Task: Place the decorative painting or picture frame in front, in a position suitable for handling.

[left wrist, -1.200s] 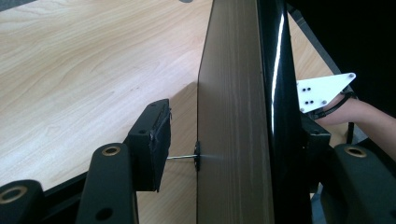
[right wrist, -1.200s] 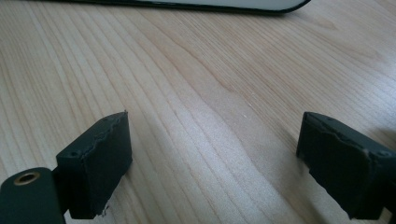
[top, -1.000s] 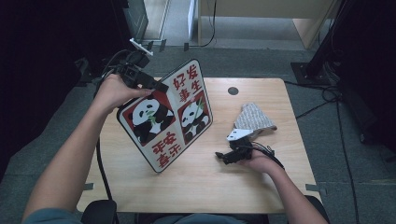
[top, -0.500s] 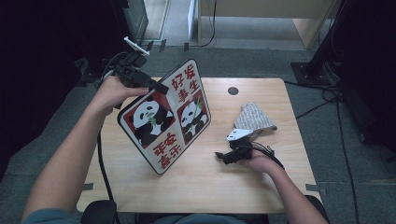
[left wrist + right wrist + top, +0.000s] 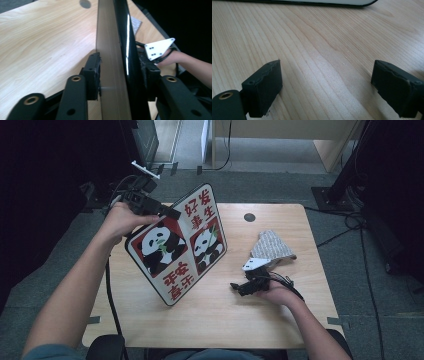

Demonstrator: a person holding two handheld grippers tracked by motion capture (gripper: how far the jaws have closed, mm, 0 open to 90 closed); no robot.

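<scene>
A rounded board (image 5: 175, 250) printed with two pandas and red characters stands tilted on its lower edge on the wooden table (image 5: 280, 320). My left gripper (image 5: 170, 213) holds it at the upper left edge. In the left gripper view the board (image 5: 110, 50) sits edge-on between the two pads, which have just been closing and now press on both of its faces. My right gripper (image 5: 239, 287) rests low on the table to the right of the board. Its jaws stand wide open (image 5: 325, 85) over bare wood, with the board's edge (image 5: 312, 2) farther ahead.
A grey knitted cloth (image 5: 270, 247) lies on the table just beyond the right hand. A dark round cable hole (image 5: 249, 217) sits near the far edge. Cables trail over the floor around the table. The right gripper's white plate (image 5: 158, 47) shows past the board.
</scene>
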